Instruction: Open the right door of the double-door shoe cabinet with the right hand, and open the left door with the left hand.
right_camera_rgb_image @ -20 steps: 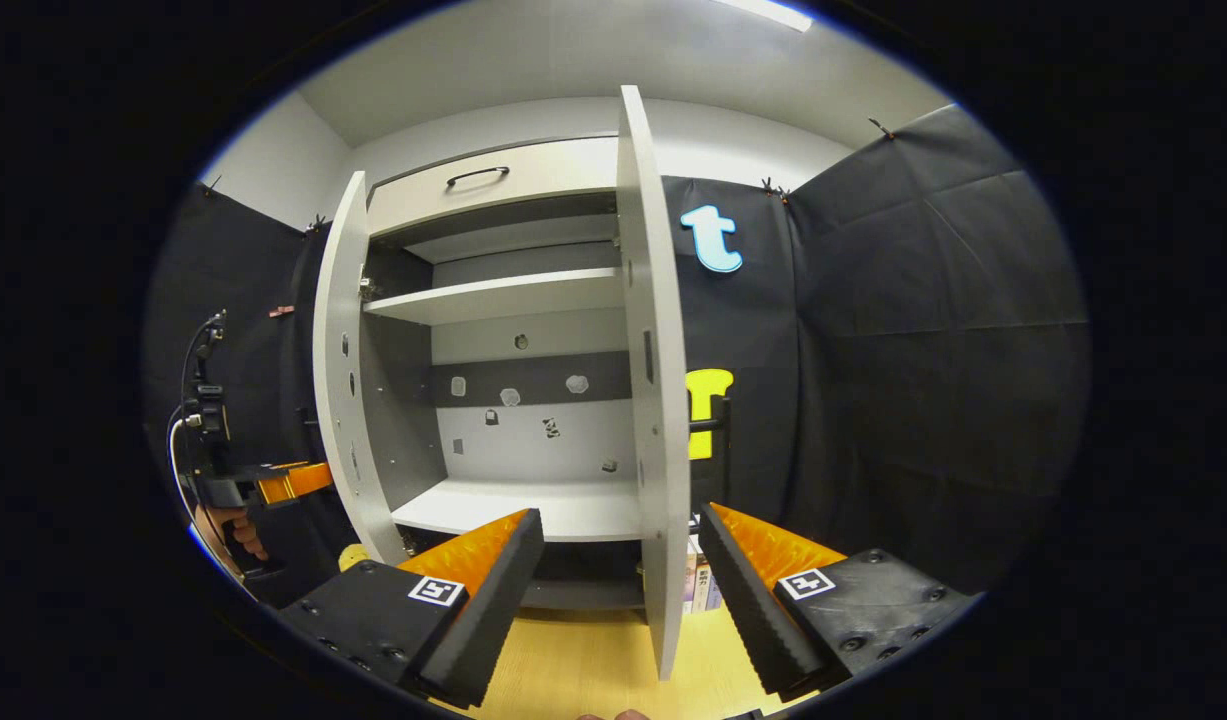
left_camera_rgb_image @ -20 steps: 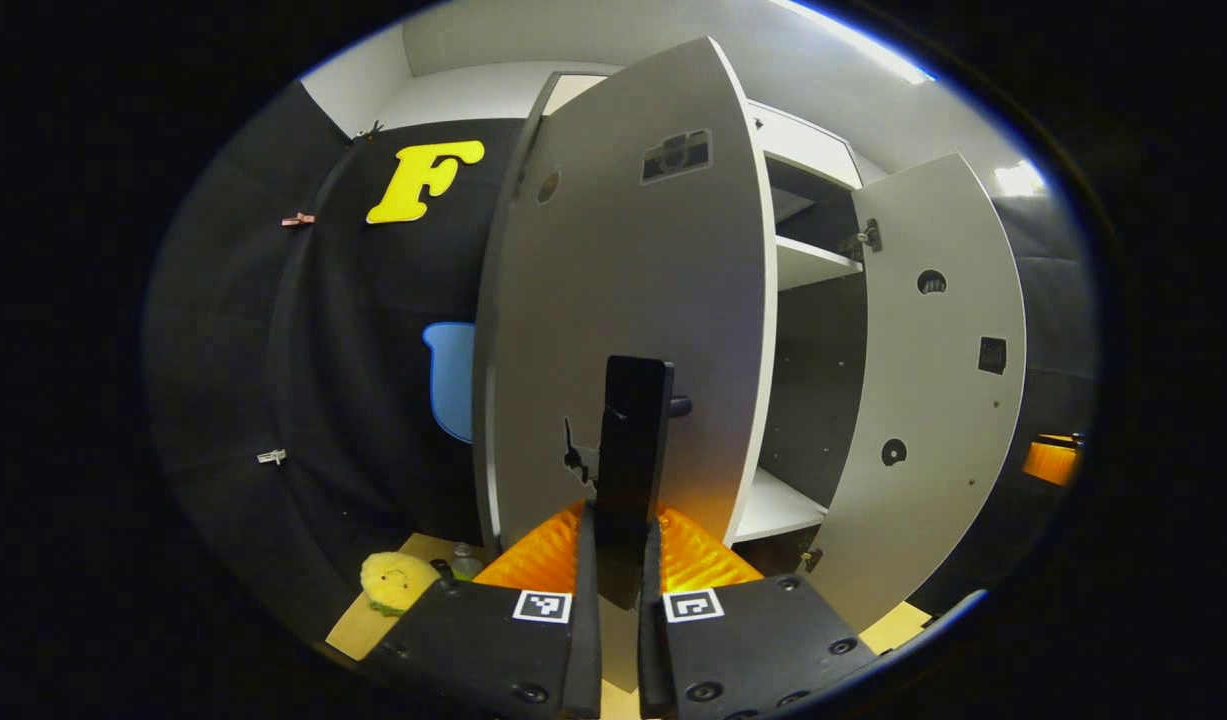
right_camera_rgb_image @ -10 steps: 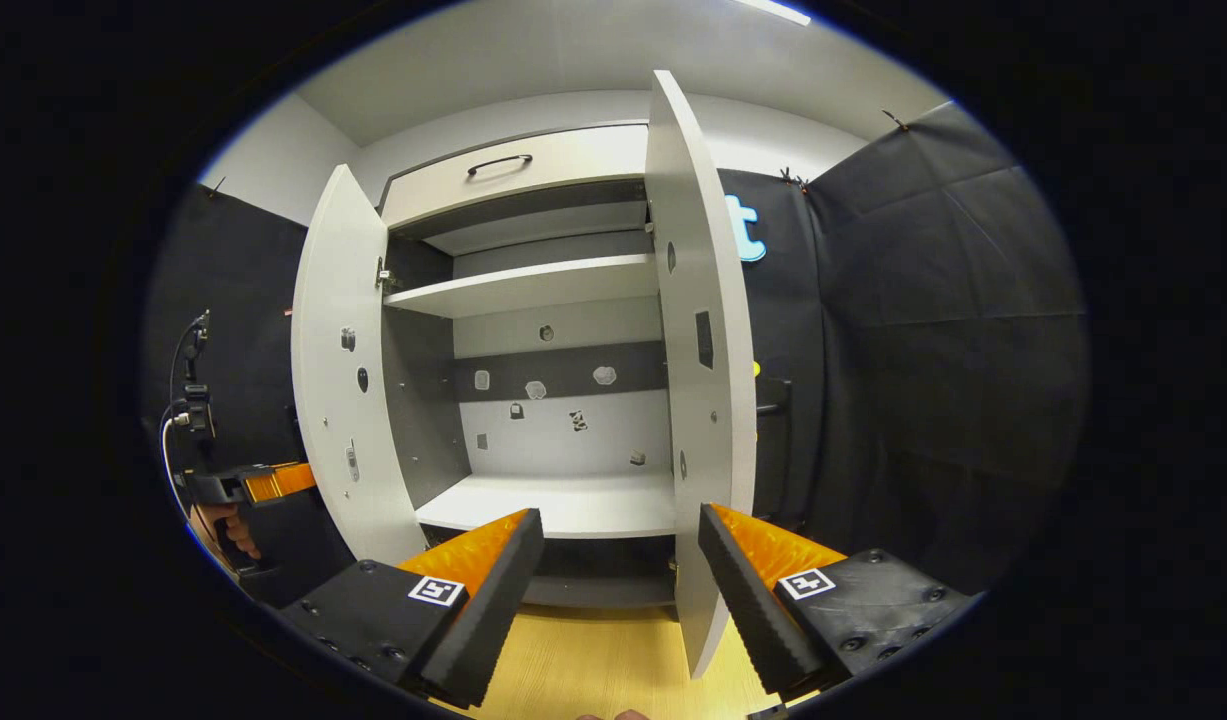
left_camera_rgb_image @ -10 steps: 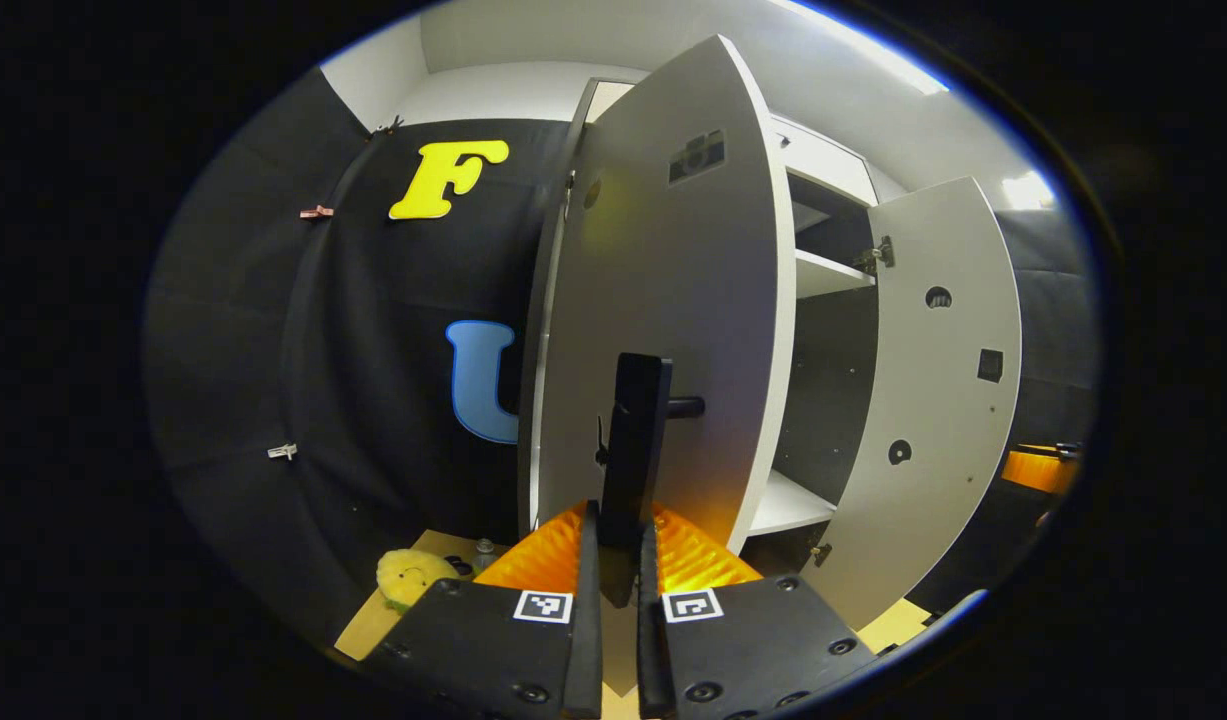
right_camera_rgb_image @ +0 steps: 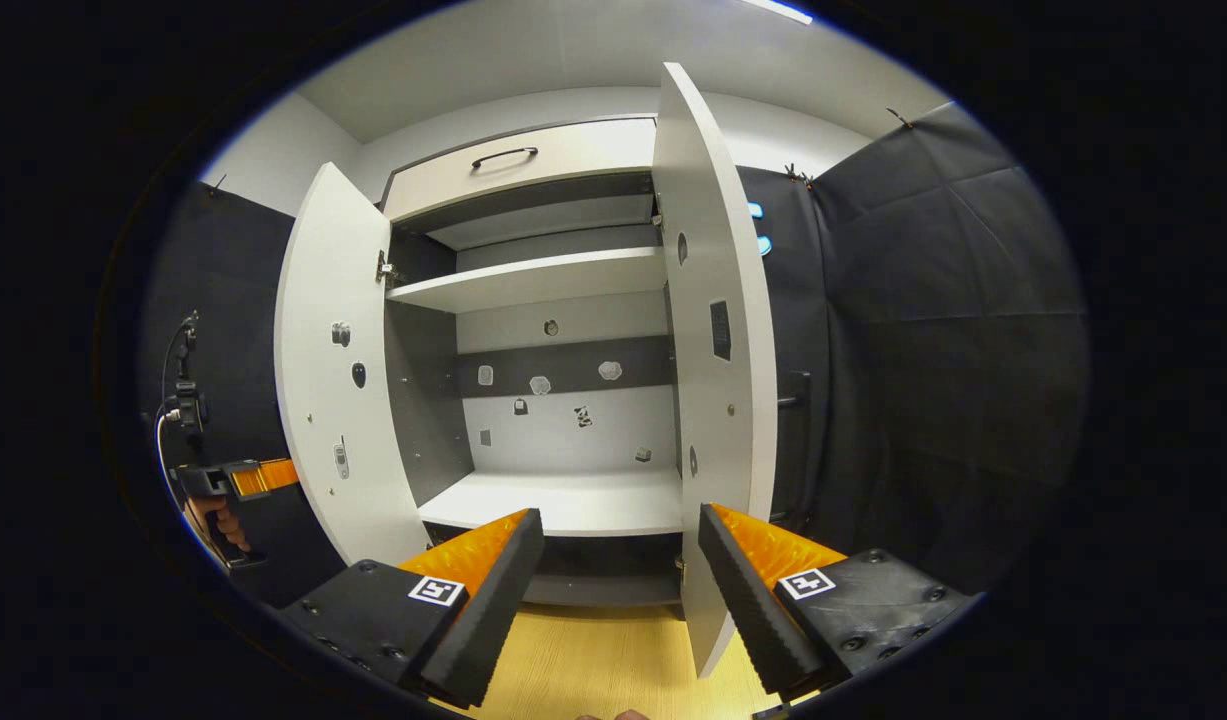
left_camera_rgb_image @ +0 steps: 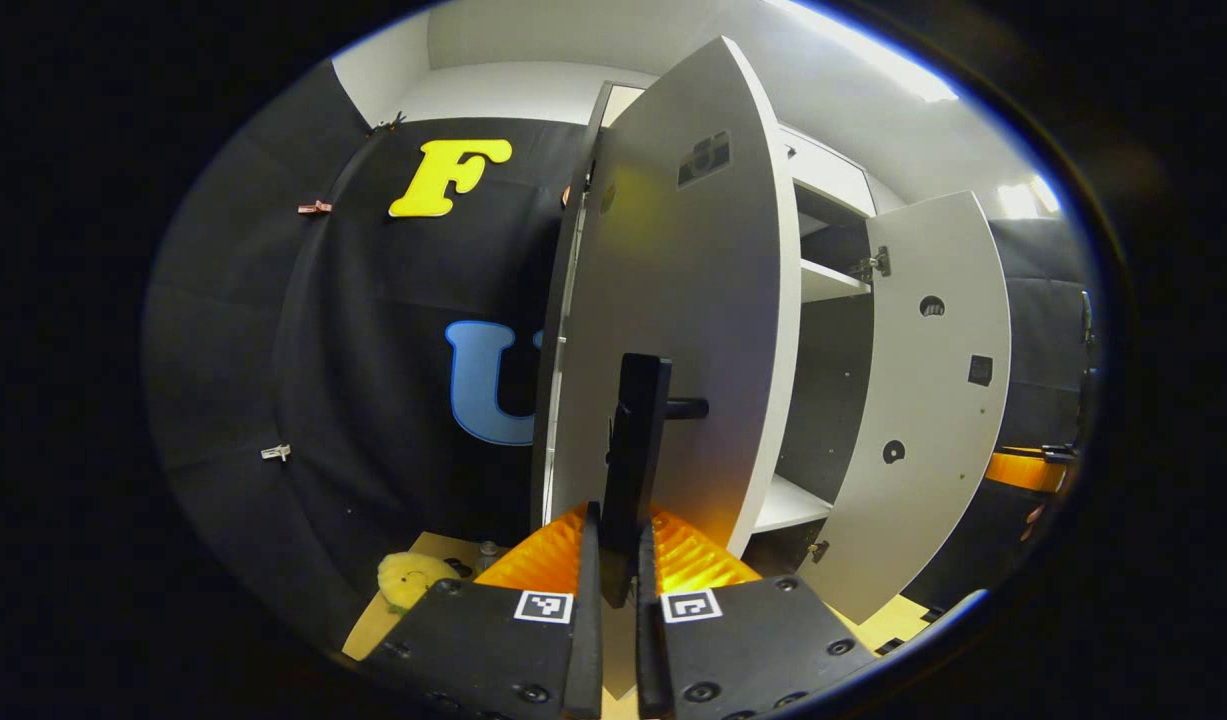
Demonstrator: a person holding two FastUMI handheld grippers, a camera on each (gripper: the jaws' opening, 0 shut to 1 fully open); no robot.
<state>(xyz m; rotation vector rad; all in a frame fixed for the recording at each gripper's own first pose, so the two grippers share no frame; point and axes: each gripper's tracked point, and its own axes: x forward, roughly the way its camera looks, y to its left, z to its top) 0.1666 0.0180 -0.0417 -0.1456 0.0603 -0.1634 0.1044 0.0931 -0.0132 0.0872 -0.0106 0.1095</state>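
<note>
The left tool (left_camera_rgb_image: 613,560) is pinched on the dark vertical handle (left_camera_rgb_image: 635,455) of the left door (left_camera_rgb_image: 673,300), both fingers pressing its lower end directly ahead. That door stands swung wide open. Beyond it, to the tool's right, the right door (left_camera_rgb_image: 933,400) is also open. The right tool (right_camera_rgb_image: 618,580) hangs with fingers spread wide, holding nothing, facing the cabinet shelf (right_camera_rgb_image: 563,500); the right door's edge lies just ahead, between its fingers.
</note>
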